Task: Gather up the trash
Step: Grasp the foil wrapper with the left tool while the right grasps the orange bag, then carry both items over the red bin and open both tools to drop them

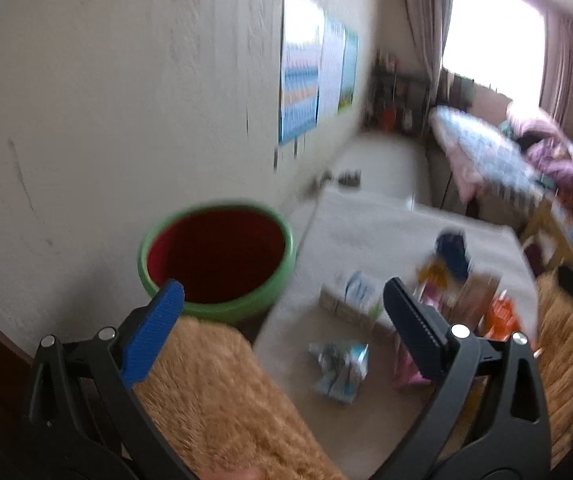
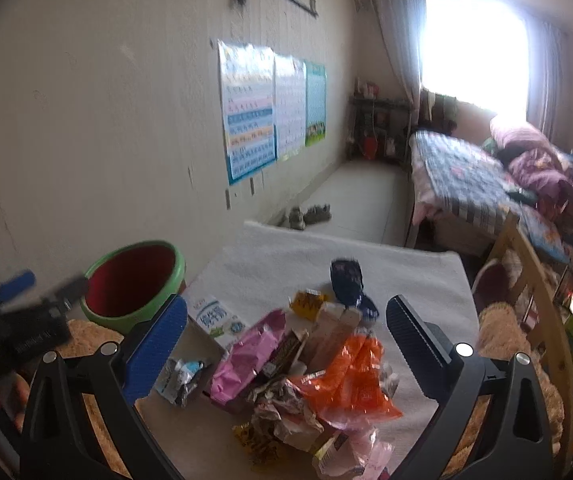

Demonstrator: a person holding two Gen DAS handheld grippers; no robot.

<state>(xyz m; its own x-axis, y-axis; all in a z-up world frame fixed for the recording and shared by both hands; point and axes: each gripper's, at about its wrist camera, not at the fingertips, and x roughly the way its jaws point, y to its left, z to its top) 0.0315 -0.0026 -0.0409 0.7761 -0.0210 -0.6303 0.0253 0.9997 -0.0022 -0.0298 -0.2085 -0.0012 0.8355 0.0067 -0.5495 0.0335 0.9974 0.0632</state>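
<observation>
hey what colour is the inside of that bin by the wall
Dark red inside the bin, with a green rim and outer wall; the right wrist view shows it best.

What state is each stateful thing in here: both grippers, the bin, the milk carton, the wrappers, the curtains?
Left gripper: open, holding nothing.
Right gripper: open, holding nothing.
Green bin: upright, no lid, red inside, no trash visible in it.
Milk carton: lying flat on the table.
Orange wrapper: crumpled, on top of the pile.
Pink wrapper: crumpled, in the pile.
Silver wrapper: crumpled, apart from the pile.
Curtains: drawn aside.
</observation>
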